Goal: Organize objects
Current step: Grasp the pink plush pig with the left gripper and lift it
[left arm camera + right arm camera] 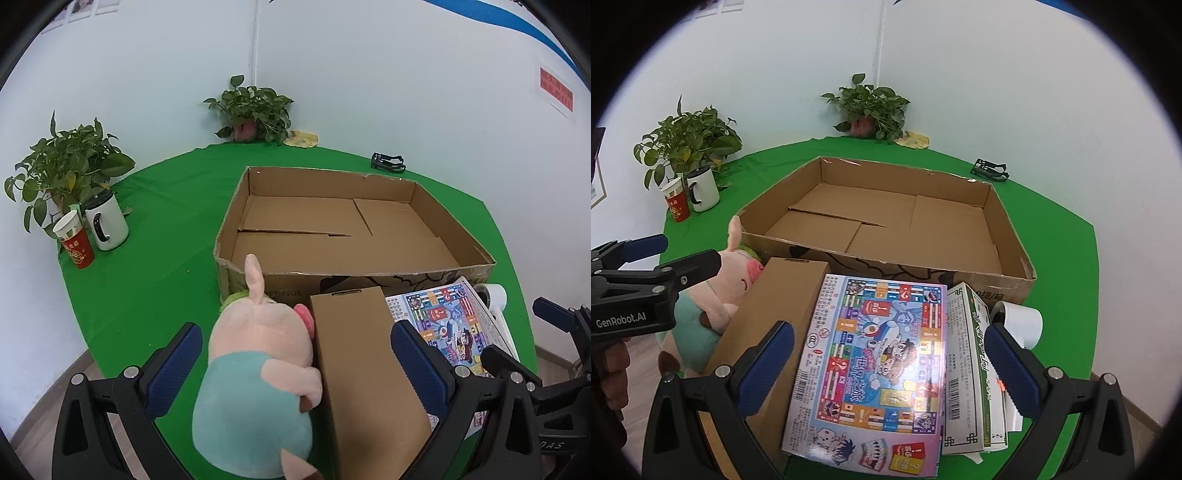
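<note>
Currently both grippers stand fully open and hold nothing. The left gripper point(295, 369) hovers over the plush pig point(255, 376) and the plain brown carton point(365, 373), which lie touching on the green counter point(147, 280) just before the empty cardboard box point(454, 218). The right gripper point(890, 365) hangs above the board-game box point(875, 369). Soft and light, the pig should squash safely when gripped at its belly; the flat, glossy game box, probably slippery, wants holding by its edges.
</note>
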